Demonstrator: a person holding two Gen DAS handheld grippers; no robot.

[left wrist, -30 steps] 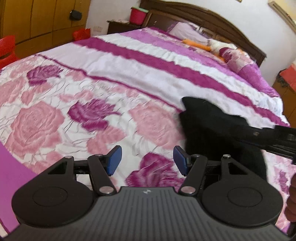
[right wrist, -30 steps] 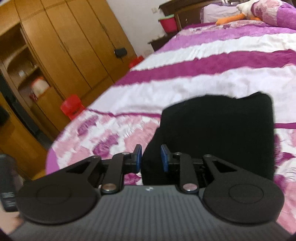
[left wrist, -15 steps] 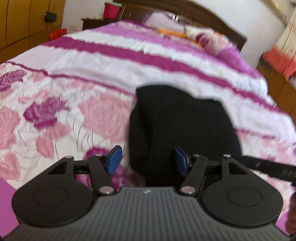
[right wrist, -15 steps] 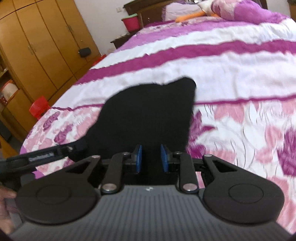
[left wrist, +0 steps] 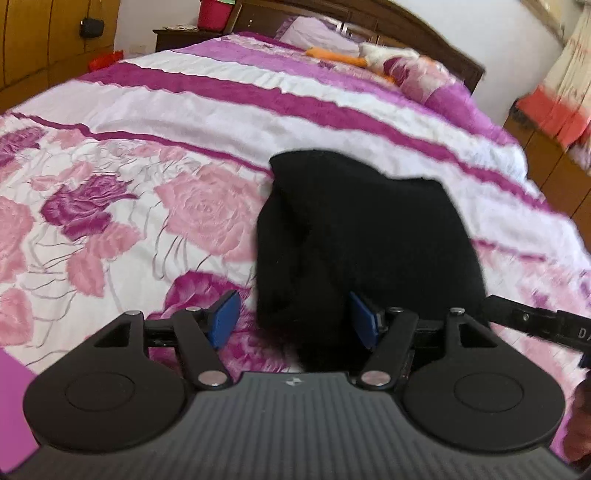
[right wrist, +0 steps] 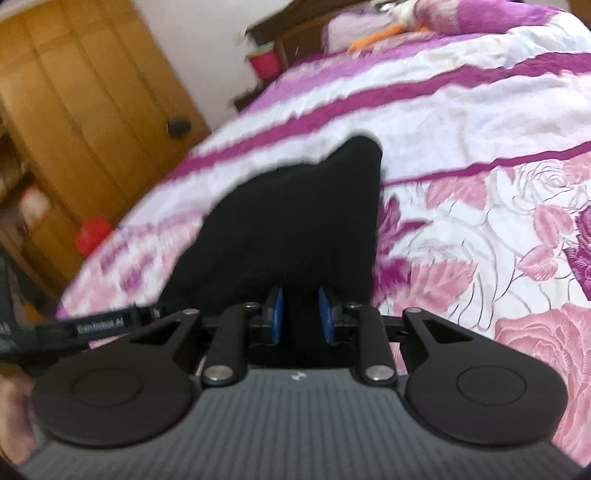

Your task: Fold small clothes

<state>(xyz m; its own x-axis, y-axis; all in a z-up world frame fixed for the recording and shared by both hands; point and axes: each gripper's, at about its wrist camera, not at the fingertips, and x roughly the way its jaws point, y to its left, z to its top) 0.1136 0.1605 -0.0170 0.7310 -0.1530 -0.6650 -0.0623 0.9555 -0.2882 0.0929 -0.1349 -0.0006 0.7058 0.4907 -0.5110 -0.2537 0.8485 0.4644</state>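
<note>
Cloth fills the space in front of both tools: a small black garment (left wrist: 365, 236) lies on the bed (left wrist: 155, 122), on the rose-printed part of the quilt just short of the magenta and white stripes. Nearest the left camera, the left tool (left wrist: 293, 319) has its blue pads (left wrist: 226, 317) set wide and still spreading, and the garment's near left corner sits between them; the left pad stands clear of the fabric over the quilt, so nothing is clamped. That width suits straddling a bunched corner before closing on it.

In the right wrist view the right tool (right wrist: 300, 314) is narrower, its jaws opening, with black cloth in the gap between the blue pads (right wrist: 276, 314). Whether the pads press on it is hard to read against so dark a fabric; the gap looks looser than a pinch. Each tool takes one near corner, which fits lifting the near edge and carrying it over towards the far edge.

Farther off, the garment's far edge rises to a soft peak, so it looks rumpled or already doubled rather than flat. Beyond it lie the striped quilt, pillows (left wrist: 417, 70) and the dark headboard (left wrist: 369, 26), with a wooden wardrobe (right wrist: 85, 92) off to the side.
</note>
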